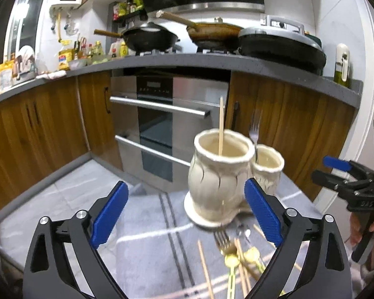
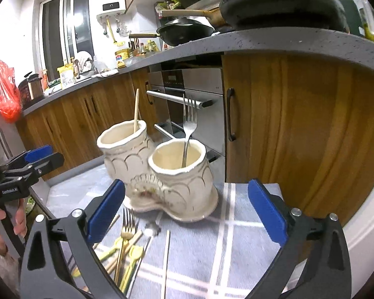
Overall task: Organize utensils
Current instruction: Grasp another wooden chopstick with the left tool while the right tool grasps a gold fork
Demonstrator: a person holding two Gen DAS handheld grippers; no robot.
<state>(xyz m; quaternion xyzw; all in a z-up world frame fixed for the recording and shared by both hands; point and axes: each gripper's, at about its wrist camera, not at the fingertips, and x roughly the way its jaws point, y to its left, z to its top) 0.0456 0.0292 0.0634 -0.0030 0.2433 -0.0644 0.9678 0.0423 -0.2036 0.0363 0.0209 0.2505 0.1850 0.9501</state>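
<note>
A cream ceramic double-cup holder [image 1: 219, 182] [image 2: 162, 174] stands on a grey checked cloth. One cup holds a wooden chopstick [image 1: 221, 124] [image 2: 136, 109], the other a silver fork [image 1: 254, 129] [image 2: 189, 122]. Loose utensils lie in front of it: a gold fork [image 1: 224, 241] [image 2: 127, 226], yellow-green spoons [image 1: 233, 261] [image 2: 134, 254] and several chopsticks [image 1: 205, 269] [image 2: 165, 261]. My left gripper [image 1: 185, 215] is open and empty, above the cloth before the holder. My right gripper [image 2: 187, 213] is open and empty, just in front of the holder. Each gripper also shows in the other's view: the right gripper [image 1: 346, 174], the left gripper [image 2: 35, 159].
The grey cloth [image 1: 142, 249] [image 2: 236, 236] covers a small table. Behind are wooden cabinets [image 1: 37, 129], a steel oven [image 1: 172, 124] [image 2: 191, 92] and a grey counter [image 1: 187, 59] with pans and bottles. A red bag [image 2: 5, 92] hangs at the left.
</note>
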